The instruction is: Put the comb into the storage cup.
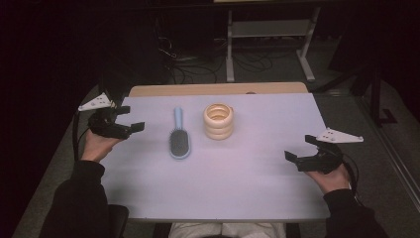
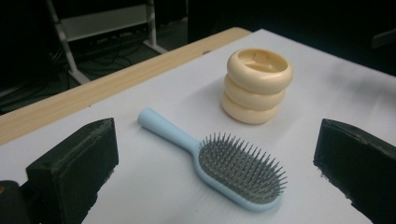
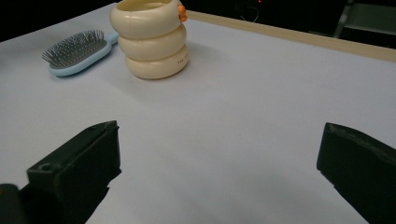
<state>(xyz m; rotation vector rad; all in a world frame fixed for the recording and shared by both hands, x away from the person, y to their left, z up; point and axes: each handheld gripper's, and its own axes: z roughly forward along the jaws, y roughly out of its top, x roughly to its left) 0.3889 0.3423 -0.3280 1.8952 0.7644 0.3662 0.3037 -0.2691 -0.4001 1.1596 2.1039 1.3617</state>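
A light blue hairbrush (image 1: 179, 137) lies bristles up on the white table top (image 1: 247, 173), handle pointing away from me; it also shows in the left gripper view (image 2: 224, 163) and the right gripper view (image 3: 79, 51). Just right of it stands a cream ringed cup (image 1: 218, 120) (image 2: 258, 84) (image 3: 152, 37), shaped like three stacked rings. My left gripper (image 1: 130, 118) hovers open at the table's left edge, facing the brush. My right gripper (image 1: 303, 147) is open near the right edge, with nothing between its jaws.
A strip of bare wood (image 1: 218, 89) runs along the table's far edge. Beyond it stand a metal frame (image 1: 267, 34) and loose cables (image 1: 198, 64) on the dark floor. The person's dark sleeves (image 1: 79, 198) enter from below.
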